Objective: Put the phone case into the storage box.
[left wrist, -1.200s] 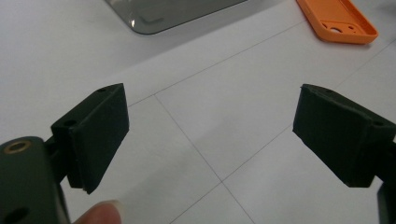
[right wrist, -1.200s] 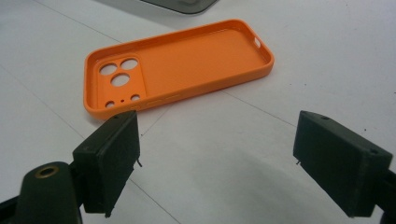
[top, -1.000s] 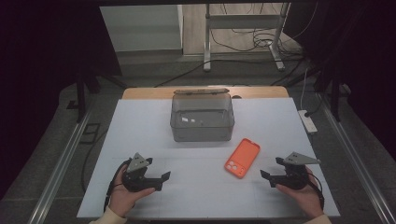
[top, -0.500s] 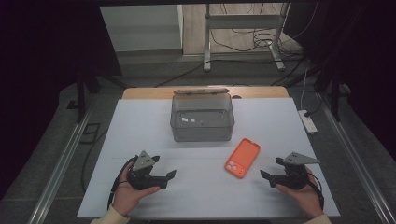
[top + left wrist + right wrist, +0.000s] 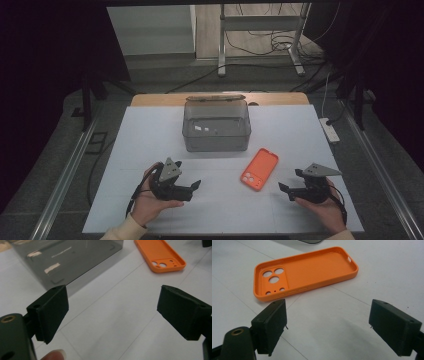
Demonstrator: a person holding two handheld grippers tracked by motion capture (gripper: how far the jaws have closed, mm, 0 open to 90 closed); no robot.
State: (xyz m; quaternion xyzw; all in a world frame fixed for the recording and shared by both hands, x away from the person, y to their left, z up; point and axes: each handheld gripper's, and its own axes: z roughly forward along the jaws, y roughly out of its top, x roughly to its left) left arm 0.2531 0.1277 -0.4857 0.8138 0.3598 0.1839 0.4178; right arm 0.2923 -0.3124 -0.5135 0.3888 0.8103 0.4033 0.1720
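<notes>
white table top point(image 5: 150, 130), person seated at near edge, one gripper in each hand.

left gripper point(image 5: 192, 186) sat low over the near-left part of the table, held in the left hand point(image 5: 150, 200), jaws pointing toward the table's middle-right. in the left gripper view its two black jaws stood wide apart with bare table between them, nothing held. a fingertip point(image 5: 53, 355) showed at the bottom edge of that view.

right gripper point(image 5: 283, 189) sat over the near-right part, held in the right hand point(image 5: 325, 210), jaws pointing left. in the right gripper view the jaws were likewise spread wide, nothing between them but table.

orange phone case point(image 5: 259, 168) lay flat on the table between the two grippers, nearer the right one, open side up, camera cutouts at its near end. in the right gripper view it lay just beyond the jaws, apart from them point(image 5: 304, 272). in the left gripper view it sat farther off, at upper right point(image 5: 160, 255).

grey translucent box point(image 5: 216, 127) stood at the table's middle-far part, lid point(image 5: 215, 98) tipped up behind it. case lay just beside the box's near-right corner, not touching.

power strip point(image 5: 330, 130) lay at the table's right edge.
</notes>
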